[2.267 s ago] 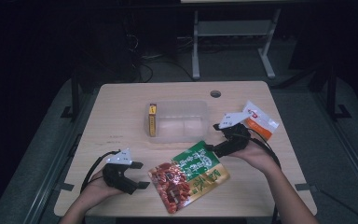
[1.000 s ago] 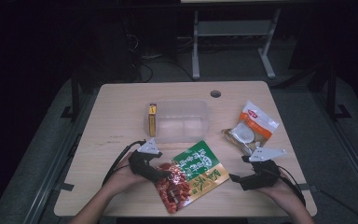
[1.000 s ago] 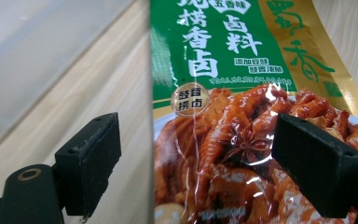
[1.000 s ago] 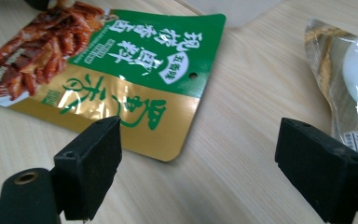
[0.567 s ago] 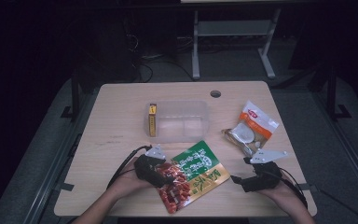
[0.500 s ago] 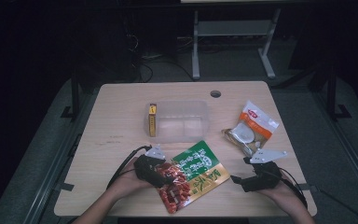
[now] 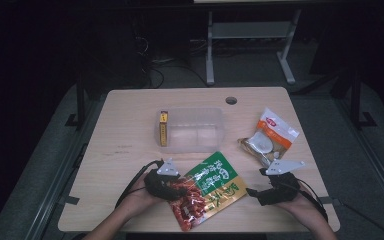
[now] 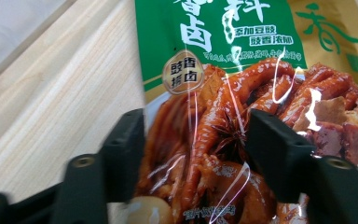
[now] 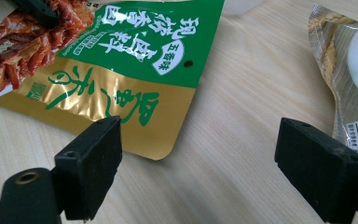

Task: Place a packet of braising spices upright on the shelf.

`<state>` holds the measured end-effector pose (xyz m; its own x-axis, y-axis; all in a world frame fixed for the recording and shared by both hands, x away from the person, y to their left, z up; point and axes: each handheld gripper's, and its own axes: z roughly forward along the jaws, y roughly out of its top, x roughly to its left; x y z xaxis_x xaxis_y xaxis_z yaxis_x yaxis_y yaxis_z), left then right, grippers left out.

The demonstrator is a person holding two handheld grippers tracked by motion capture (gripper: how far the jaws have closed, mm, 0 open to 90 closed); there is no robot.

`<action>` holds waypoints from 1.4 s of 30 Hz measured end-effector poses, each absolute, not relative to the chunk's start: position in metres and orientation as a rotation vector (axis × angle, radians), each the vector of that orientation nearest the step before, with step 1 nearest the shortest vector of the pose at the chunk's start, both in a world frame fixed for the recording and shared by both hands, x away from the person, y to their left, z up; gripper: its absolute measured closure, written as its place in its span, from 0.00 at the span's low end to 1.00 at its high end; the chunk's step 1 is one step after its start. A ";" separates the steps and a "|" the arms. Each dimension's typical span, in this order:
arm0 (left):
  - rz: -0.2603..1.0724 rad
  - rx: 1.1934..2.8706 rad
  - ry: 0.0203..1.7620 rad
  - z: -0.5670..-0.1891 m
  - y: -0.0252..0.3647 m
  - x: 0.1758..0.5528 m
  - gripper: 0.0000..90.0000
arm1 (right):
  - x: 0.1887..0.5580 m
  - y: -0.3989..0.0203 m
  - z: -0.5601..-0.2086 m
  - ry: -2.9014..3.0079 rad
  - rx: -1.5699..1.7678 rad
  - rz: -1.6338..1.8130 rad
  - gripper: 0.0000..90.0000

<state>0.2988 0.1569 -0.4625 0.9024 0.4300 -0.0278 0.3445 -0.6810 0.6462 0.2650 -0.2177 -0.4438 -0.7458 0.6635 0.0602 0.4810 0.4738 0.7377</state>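
1. We see a light wooden table (image 7: 130, 135) with a round hole (image 7: 231, 100) near its far edge.
2. A shiny green, gold and red food bag (image 7: 207, 189) lies flat near the front edge, between the two hands.
3. The left gripper (image 7: 166, 186) sits at the red end of that bag. In the left gripper view its two black jaws stand apart over the bag (image 8: 242, 93), one on each side of the red meat picture. They are not squeezing it yet. We cannot tell if they touch the bag.
4. The left hand (image 7: 141, 194) holds this gripper from behind, and a black cable (image 7: 132, 181) loops off it over the table.
5. The right gripper (image 7: 260, 192) sits just to the right of the bag's gold end. In the right gripper view its jaws are wide open with bare wood between them. The gold corner of the bag (image 9: 135, 70) lies just past the left jaw.
6. The right hand (image 7: 305, 204) holds it near the front right corner of the table.
7. A clear plastic box (image 7: 192, 130) stands in the middle of the table. A thin yellow and red packet (image 7: 163, 128) stands at its left end.
8. A clear snack bag with an orange and white top (image 7: 270, 137) lies to the right of the box, behind the right gripper.
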 end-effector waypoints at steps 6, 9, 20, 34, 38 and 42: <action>0.144 2.389 0.490 -0.461 0.153 0.294 0.78 | 0.266 -0.218 -0.444 2.488 0.983 1.135 0.16; 0.119 2.384 0.477 -0.462 0.152 0.294 0.90 | 0.267 -0.217 -0.444 2.488 0.990 1.137 0.16; 0.021 2.349 0.444 -0.456 0.157 0.305 0.99 | 0.275 -0.222 -0.444 2.502 1.050 1.243 0.15; 0.026 2.281 0.384 -0.435 0.177 0.308 1.00 | 0.281 -0.228 -0.445 2.496 1.208 1.352 0.16; 0.037 2.276 0.374 -0.430 0.184 0.309 1.00 | 0.281 -0.227 -0.438 2.518 1.184 1.380 0.18; 0.051 2.262 0.365 -0.425 0.191 0.310 1.00 | 0.284 -0.218 -0.437 2.554 1.113 1.399 0.21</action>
<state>0.3103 0.1912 -0.4253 0.9571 0.2775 -0.0835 0.2443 -0.6180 0.7472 0.2841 -0.2177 -0.4372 -0.7450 0.5957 0.3003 0.5738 0.3427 0.7438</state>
